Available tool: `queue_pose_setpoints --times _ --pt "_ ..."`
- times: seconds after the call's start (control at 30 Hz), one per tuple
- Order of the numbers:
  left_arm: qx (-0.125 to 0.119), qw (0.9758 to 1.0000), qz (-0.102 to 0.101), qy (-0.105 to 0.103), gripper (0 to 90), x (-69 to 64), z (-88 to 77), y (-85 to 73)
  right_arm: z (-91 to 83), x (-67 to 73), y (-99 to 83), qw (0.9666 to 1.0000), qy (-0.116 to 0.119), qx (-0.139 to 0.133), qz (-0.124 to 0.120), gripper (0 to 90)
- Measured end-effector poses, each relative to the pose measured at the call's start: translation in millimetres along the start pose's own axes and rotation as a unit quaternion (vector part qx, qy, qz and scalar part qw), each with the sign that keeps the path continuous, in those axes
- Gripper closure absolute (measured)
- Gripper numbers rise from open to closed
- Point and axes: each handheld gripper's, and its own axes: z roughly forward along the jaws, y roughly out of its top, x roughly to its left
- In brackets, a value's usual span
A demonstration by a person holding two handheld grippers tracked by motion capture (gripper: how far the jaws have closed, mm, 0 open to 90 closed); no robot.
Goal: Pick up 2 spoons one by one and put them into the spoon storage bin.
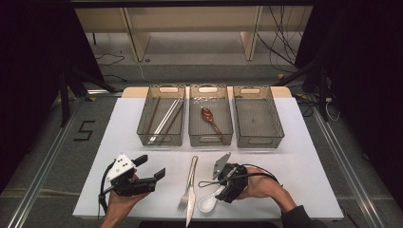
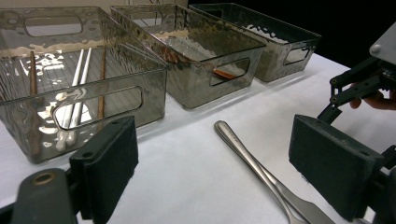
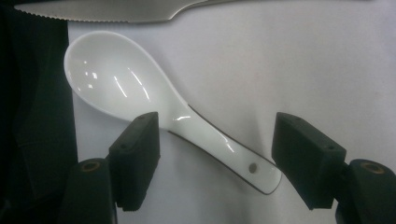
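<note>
The right hand-held gripper (image 3: 215, 154) hangs spread over the white spoon (image 3: 154, 107), handle between its jaws, unpinched; the left hand-held gripper (image 2: 212, 172) is spread, with nothing between its jaws.

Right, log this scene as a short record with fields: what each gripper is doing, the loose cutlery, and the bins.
right gripper: open, jaws straddling the white ceramic soup spoon, not pressing it
left gripper: open, nothing between its jaws
loose cutlery: steel fork and steel knife, side by side on the white table
clear plastic bins: left one holds chopsticks, middle a brown wooden spoon, right empty
</note>
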Motion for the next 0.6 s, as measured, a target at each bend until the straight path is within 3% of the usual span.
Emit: queue_pose_setpoints --times 0.33,0.6 --pt "-0.001 1.0 -0.001 0.0 15.2 0.1 -0.2 -0.1 7.1 0.7 1.9 0.9995 0.008 0.021 -0.023 35.5" --pt "-0.001 1.0 -0.001 -0.001 15.2 -0.2 -0.1 0.1 7.9 2.4 1.4 0.9991 0.018 0.028 -0.026 39.0"
